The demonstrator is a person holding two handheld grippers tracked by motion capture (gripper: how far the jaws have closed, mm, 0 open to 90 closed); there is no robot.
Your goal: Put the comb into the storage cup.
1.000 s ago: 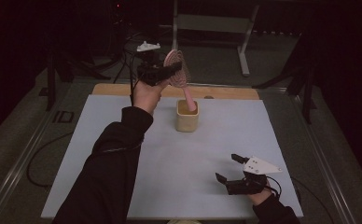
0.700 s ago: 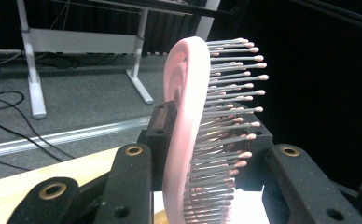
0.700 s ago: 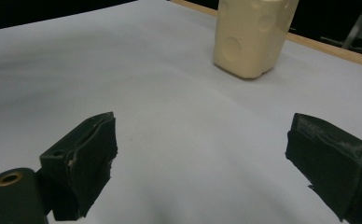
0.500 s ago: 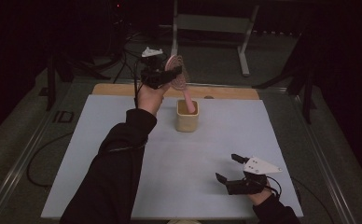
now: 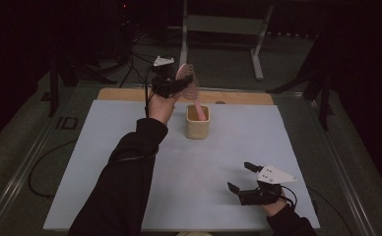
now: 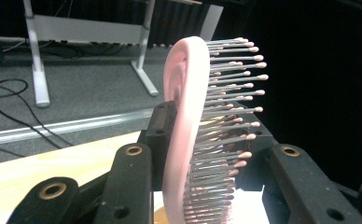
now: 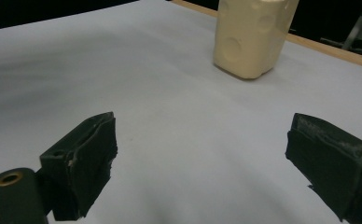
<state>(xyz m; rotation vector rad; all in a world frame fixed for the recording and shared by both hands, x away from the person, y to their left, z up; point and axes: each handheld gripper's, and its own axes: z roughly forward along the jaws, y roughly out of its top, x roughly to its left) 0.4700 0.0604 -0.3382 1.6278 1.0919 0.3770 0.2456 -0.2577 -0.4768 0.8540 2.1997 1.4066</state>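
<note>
Looking down from the high view, the left gripper (image 5: 175,84) sits in the upper middle of the frame, raised above the far edge of the table (image 5: 105,162), its jaws closed on the head of a pink hairbrush (image 5: 189,83). The brush's handle slants down to the right into a cream cup (image 5: 197,123) standing on the pale sheet just below it. The right gripper (image 5: 242,178) rests low at the lower right of the frame, well apart from the cup, jaws spread and holding nothing.

In the left gripper view, the pink hairbrush (image 6: 195,135) stands upright in the centre, seen edge-on, bristles pointing to the right of the frame, clamped between the two black jaws rising from the bottom.

In the right gripper view, the two jaws stand wide apart at the lower left and lower right with bare table (image 7: 170,121) between them, and the cream cup (image 7: 251,35) stands at the upper right.
</note>
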